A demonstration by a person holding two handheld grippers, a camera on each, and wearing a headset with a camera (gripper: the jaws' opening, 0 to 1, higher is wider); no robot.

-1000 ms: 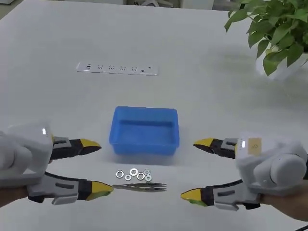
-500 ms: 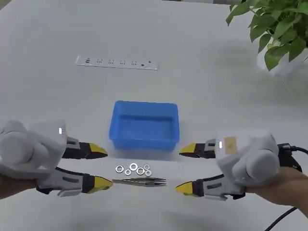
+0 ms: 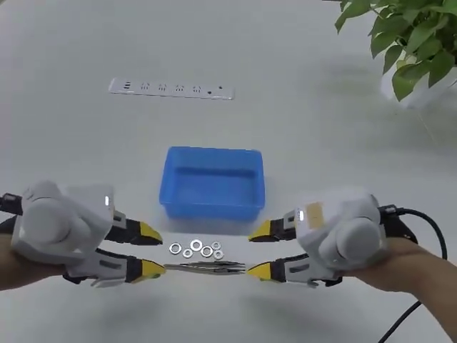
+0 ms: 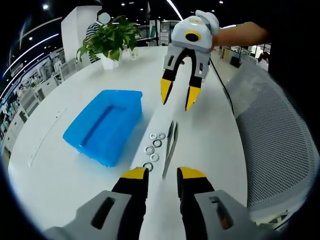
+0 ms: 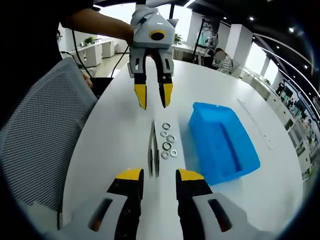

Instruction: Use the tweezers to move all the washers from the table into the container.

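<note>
**Head view.**
- My left gripper (image 3: 153, 249): fingers apart, holding nothing, low over the white table (image 3: 86, 150).
- My right gripper (image 3: 255, 251): fingers apart, holding nothing, facing the left one.
- Tweezers (image 3: 206, 267): flat on the table between the two sets of tips.
- Washers (image 3: 196, 249): a small cluster just beyond the tweezers, on the table outside the blue container (image 3: 212, 209).
- Power strip (image 3: 171, 88): farther back on the table.
- Potted plant (image 3: 407, 43): far right corner.

**Left gripper view.**
- My fingers (image 4: 135, 175) spread.
- Tweezers (image 4: 171, 145) lie lengthwise ahead of them.
- Washers (image 4: 154, 145) sit between the tweezers and the container (image 4: 100, 127).
- The right gripper (image 4: 178, 97) is opposite.
- A mesh chair (image 4: 280, 145) stands beside the table.

**Right gripper view.**
- My fingers (image 5: 189, 176) spread.
- Tweezers (image 5: 153, 150) lie ahead.
- Washers (image 5: 167, 142) lie beside the tweezers, near the container (image 5: 222, 142).
- The left gripper (image 5: 154, 97) is opposite.
</note>
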